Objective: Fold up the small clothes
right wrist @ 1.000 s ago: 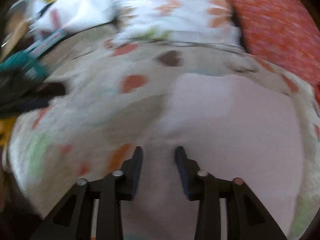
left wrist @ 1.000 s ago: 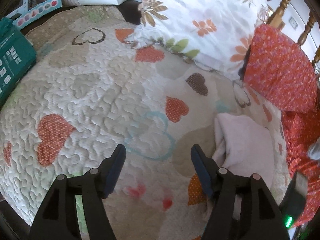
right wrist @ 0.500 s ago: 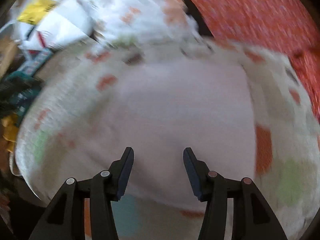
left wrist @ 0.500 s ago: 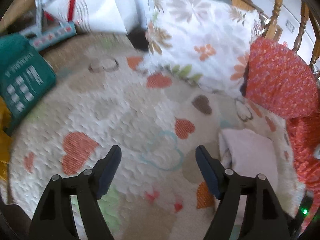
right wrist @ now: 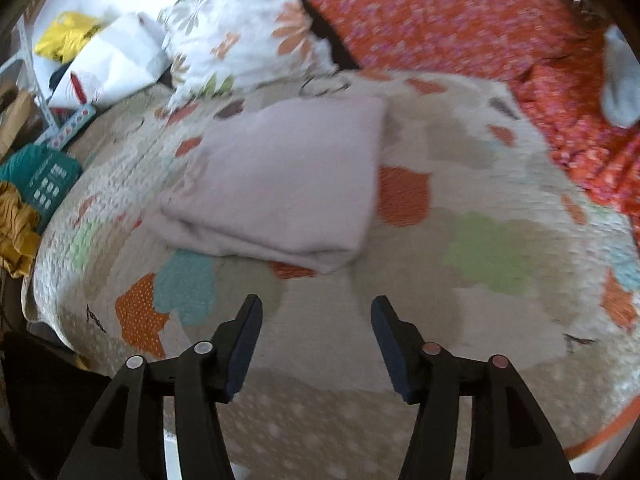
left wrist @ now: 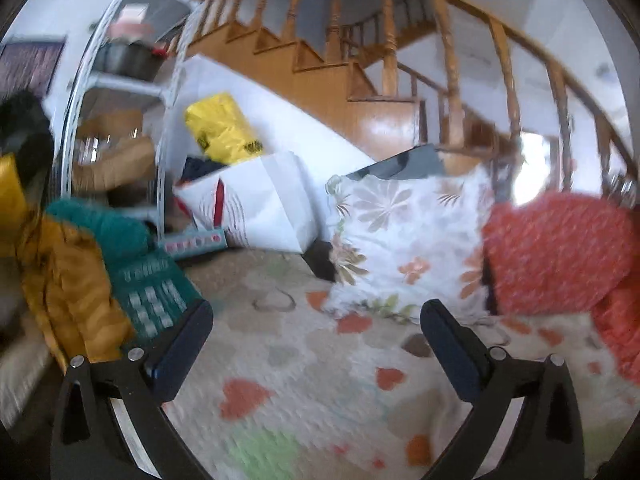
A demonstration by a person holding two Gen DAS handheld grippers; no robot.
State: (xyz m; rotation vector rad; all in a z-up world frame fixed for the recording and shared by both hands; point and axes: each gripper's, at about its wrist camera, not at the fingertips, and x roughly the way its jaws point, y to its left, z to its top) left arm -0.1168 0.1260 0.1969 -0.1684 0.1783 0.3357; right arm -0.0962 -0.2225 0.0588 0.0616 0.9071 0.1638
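Note:
A pale pink garment point(right wrist: 288, 184) lies folded into a rectangle on the heart-patterned quilt point(right wrist: 480, 208). My right gripper point(right wrist: 316, 308) is open and empty, held above the quilt just in front of the garment's near edge. My left gripper point(left wrist: 316, 320) is open wide and empty, tilted up over the quilt point(left wrist: 304, 376), facing the pillows and stairs. The garment is out of the left wrist view.
A floral pillow point(left wrist: 404, 240) and a red patterned pillow point(left wrist: 560, 256) stand at the back of the quilt. A teal pack point(left wrist: 148, 292), a mustard-yellow jacket point(left wrist: 60, 280) and white bags point(left wrist: 264, 204) are at the left. A wooden staircase point(left wrist: 400, 64) rises behind.
My left gripper has tilted up and away, so the garment left its view. My right gripper has pulled back from the garment and opened wider, letting go of it.

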